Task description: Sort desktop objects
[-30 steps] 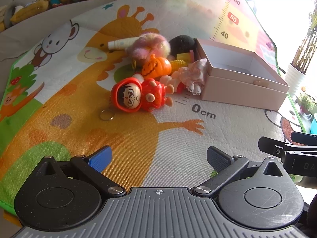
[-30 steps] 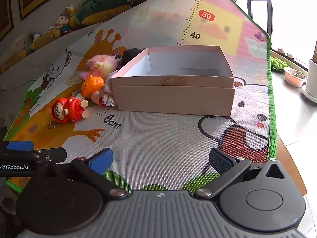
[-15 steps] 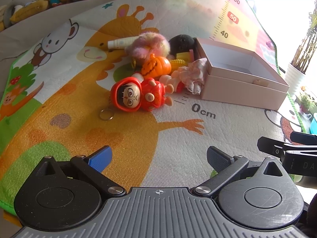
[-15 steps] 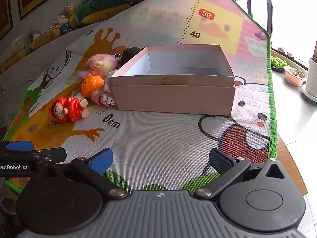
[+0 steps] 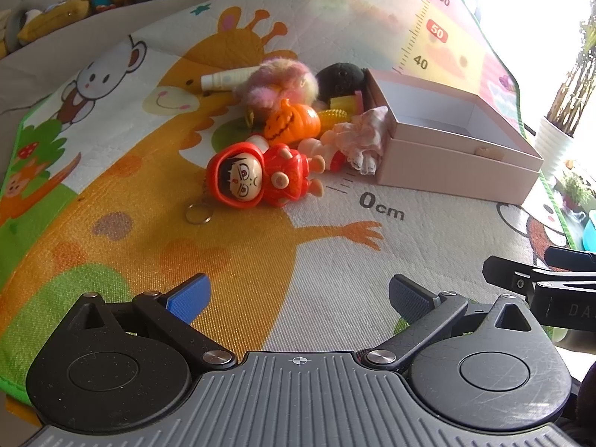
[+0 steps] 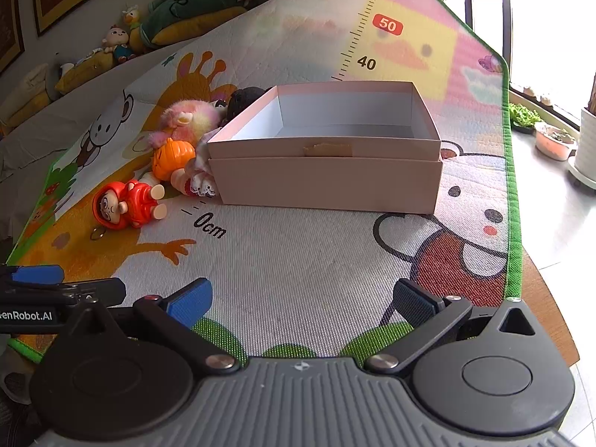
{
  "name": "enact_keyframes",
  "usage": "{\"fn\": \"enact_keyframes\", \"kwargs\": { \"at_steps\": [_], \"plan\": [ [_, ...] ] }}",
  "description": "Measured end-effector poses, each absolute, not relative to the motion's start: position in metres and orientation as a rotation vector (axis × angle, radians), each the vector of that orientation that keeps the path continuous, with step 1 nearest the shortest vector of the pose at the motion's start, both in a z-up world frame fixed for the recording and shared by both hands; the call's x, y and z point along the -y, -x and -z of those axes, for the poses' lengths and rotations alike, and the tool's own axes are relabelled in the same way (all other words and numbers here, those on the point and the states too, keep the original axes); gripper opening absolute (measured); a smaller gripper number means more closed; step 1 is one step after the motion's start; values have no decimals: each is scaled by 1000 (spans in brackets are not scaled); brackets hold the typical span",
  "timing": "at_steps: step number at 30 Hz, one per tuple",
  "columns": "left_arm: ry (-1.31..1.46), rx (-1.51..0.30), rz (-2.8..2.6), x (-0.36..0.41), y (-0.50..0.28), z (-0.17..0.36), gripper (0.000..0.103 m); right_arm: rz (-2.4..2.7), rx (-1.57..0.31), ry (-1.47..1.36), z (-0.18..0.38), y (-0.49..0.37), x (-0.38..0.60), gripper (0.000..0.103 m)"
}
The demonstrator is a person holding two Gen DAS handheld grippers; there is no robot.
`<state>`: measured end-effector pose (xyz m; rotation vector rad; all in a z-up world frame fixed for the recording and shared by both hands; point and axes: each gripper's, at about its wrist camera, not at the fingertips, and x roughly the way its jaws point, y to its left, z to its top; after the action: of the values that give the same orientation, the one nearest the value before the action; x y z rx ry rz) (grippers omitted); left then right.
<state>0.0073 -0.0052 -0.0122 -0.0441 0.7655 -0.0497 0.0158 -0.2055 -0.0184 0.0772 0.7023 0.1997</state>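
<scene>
Both grippers' fingers gape empty: left gripper (image 5: 298, 294) faces the red doll (image 5: 257, 175) ahead, right gripper (image 6: 301, 298) the pink box (image 6: 327, 178).

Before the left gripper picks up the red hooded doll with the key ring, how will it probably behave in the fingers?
The red hooded doll looks like glossy hard plastic, so it is probably stiff and may slip on its rounded hood. It seems small and likely light. Its key ring lies loose on the mat and would probably dangle or swing when lifted.
</scene>
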Motion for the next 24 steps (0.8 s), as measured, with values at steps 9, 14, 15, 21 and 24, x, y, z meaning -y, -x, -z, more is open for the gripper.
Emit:
{"fn": "enact_keyframes", "kwargs": {
  "at_steps": [9, 14, 15, 21, 24],
  "plan": [
    [44, -769, 52, 5, -8, 14, 103, -199, -705, -80, 19, -15, 206, 103],
    [44, -769, 52, 5, -6, 13, 103, -200, -706, -81, 19, -15, 206, 103],
    [44, -769, 53, 5, -6, 13, 103, -199, -706, -82, 19, -15, 207, 103],
    [44, -769, 53, 5, -6, 13, 103, -200, -706, -82, 19, -15, 207, 103],
    [43, -769, 53, 5, -6, 13, 103, -200, -707, -82, 19, -15, 207, 103]
  ]
}}
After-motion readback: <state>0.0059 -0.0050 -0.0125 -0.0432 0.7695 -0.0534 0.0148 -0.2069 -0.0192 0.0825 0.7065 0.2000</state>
